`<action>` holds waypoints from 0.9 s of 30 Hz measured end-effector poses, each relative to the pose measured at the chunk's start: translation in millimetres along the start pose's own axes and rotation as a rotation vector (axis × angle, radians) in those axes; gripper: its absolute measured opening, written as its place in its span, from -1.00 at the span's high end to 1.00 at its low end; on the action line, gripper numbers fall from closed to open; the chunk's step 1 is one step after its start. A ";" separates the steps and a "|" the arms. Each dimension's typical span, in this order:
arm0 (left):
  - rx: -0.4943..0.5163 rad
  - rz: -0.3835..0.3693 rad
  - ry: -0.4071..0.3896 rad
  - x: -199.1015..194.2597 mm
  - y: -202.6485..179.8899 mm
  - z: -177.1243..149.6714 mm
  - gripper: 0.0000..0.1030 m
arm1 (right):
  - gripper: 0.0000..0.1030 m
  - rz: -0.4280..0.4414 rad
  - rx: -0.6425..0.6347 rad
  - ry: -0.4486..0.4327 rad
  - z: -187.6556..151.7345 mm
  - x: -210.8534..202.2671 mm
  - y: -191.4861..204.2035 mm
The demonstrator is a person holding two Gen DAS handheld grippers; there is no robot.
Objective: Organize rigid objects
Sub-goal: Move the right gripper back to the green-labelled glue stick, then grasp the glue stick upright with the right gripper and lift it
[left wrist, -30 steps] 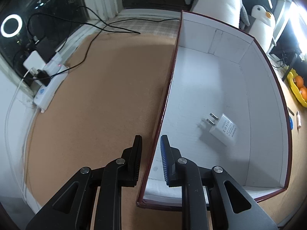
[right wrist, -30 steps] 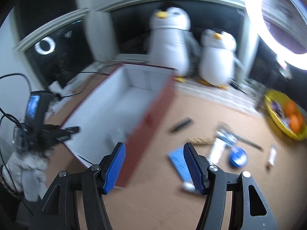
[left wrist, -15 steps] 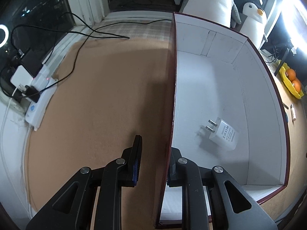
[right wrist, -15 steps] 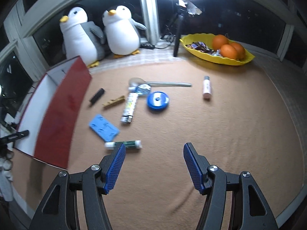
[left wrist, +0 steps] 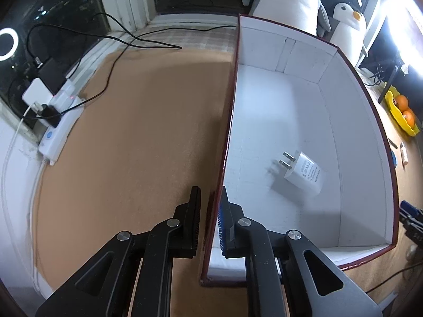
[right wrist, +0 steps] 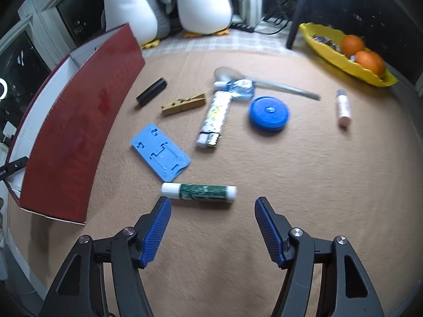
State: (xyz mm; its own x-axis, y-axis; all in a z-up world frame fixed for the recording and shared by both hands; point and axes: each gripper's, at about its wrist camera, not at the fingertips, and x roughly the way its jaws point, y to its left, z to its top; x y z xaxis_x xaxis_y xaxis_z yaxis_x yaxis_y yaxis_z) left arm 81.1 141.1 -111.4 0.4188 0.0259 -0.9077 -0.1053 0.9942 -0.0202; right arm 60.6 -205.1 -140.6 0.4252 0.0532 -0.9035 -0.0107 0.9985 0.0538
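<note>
With the left gripper (left wrist: 208, 219) pinching the thin wall of the red-and-white cardboard box (left wrist: 367, 121) at frame bottom, the spread right gripper (right wrist: 212, 227) could nudge the green-and-white tube (right wrist: 198, 191) just ahead, rolling it off.

One red box (right wrist: 79, 121) holding one white charger (left wrist: 304, 173). Ahead of the right gripper (right wrist: 212, 227): one glue stick (right wrist: 198, 191), one blue plate (right wrist: 160, 155), one blue disc (right wrist: 269, 110), two penguins (right wrist: 203, 0), two oranges (right wrist: 368, 59).
</note>
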 end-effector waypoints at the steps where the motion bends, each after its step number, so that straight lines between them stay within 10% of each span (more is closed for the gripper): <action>1: 0.002 0.003 -0.003 -1.0 -0.9 0.1 0.80 | -0.29 -0.005 0.000 0.005 0.3 3.0 0.9; 27: -0.010 0.050 -0.025 -2.3 -5.2 -2.7 0.80 | -0.61 -0.078 0.017 0.068 12.6 40.8 13.2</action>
State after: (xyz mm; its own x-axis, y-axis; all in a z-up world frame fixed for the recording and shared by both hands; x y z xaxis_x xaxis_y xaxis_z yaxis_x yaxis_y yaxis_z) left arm 78.2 135.6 -110.3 0.4351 0.0781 -0.8970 -0.1353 0.9906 0.0206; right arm 89.2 -189.9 -171.4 0.3613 -0.0231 -0.9322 0.0354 0.9993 -0.0110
